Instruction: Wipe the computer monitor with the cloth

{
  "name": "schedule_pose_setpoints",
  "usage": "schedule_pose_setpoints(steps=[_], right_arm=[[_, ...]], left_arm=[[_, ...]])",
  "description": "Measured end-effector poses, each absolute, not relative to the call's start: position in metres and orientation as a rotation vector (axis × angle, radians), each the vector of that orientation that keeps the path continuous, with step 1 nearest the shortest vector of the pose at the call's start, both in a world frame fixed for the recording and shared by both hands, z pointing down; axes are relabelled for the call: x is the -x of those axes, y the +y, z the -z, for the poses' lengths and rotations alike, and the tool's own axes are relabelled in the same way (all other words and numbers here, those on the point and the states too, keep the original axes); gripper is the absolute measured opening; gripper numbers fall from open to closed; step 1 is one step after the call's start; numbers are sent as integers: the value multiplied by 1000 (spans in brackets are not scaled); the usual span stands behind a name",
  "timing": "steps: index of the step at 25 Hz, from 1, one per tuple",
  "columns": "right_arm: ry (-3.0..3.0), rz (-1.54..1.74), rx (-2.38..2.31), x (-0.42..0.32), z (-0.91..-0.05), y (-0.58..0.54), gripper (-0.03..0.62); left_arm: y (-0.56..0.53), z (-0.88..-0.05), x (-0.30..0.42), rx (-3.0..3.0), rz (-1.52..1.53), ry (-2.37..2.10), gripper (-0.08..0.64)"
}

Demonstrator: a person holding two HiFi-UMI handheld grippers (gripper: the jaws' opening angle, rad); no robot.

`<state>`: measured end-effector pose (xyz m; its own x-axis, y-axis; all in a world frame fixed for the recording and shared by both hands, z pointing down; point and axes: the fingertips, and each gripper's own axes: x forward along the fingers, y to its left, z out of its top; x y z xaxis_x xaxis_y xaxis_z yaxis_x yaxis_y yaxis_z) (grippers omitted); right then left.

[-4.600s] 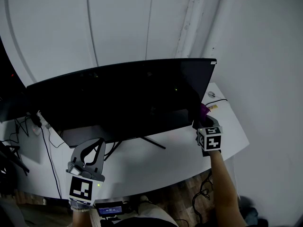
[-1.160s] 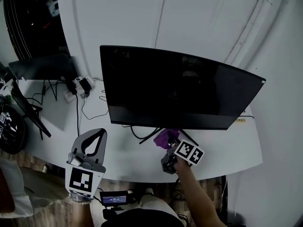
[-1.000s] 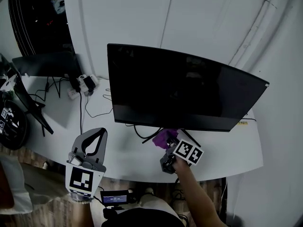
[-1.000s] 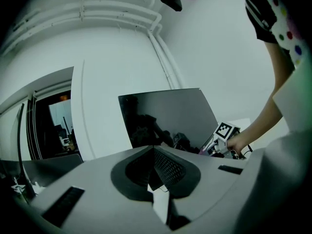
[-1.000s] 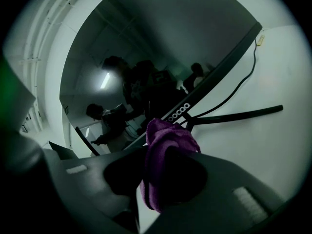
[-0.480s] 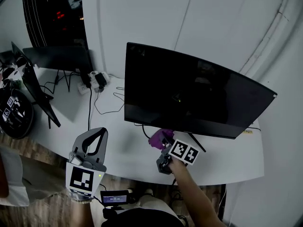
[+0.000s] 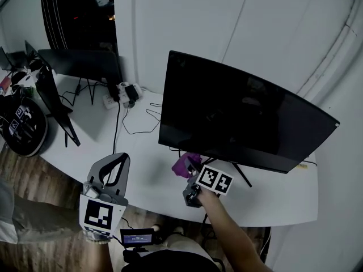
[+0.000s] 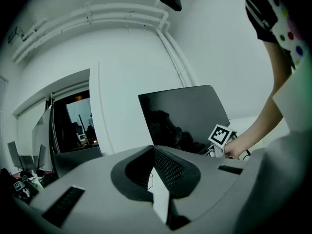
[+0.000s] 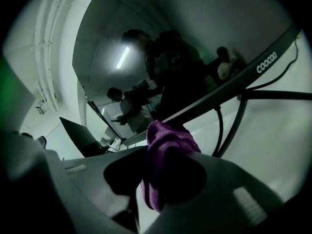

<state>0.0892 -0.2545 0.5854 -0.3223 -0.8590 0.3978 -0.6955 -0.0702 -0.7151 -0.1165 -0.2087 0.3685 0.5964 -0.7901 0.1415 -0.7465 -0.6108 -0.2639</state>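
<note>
A wide black monitor (image 7: pixel 244 115) stands on the white desk (image 7: pixel 147 180), its screen dark. My right gripper (image 7: pixel 187 171) is shut on a purple cloth (image 7: pixel 185 164), low at the monitor's lower left corner, just in front of the stand's legs (image 7: pixel 241 174). In the right gripper view the purple cloth (image 9: pixel 163 152) bunches between the jaws, right below the monitor's bottom bezel (image 9: pixel 253 72). My left gripper (image 7: pixel 109 177) hangs shut over the desk's front edge, left of the monitor, holding nothing; the left gripper view shows the monitor (image 8: pixel 183 116) ahead.
A power strip (image 7: pixel 122 95) with cables lies behind the monitor's left side. A laptop (image 7: pixel 85 67) and a dark stand (image 7: pixel 54 101) sit at the desk's far left, by a round black object (image 7: pixel 22 129). A white wall rises close behind.
The right gripper with the cloth has come from the monitor's lower right corner leftward along the bottom edge to its lower left corner. The left gripper stays put.
</note>
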Motion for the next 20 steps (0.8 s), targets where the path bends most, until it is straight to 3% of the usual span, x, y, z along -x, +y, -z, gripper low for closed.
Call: schedule_pose_setpoints(steps=[20], right_arm=[[2286, 1371, 1599, -15, -588, -290, 91]], left_arm=[[-212, -373, 154, 2588, 392, 1446, 6]])
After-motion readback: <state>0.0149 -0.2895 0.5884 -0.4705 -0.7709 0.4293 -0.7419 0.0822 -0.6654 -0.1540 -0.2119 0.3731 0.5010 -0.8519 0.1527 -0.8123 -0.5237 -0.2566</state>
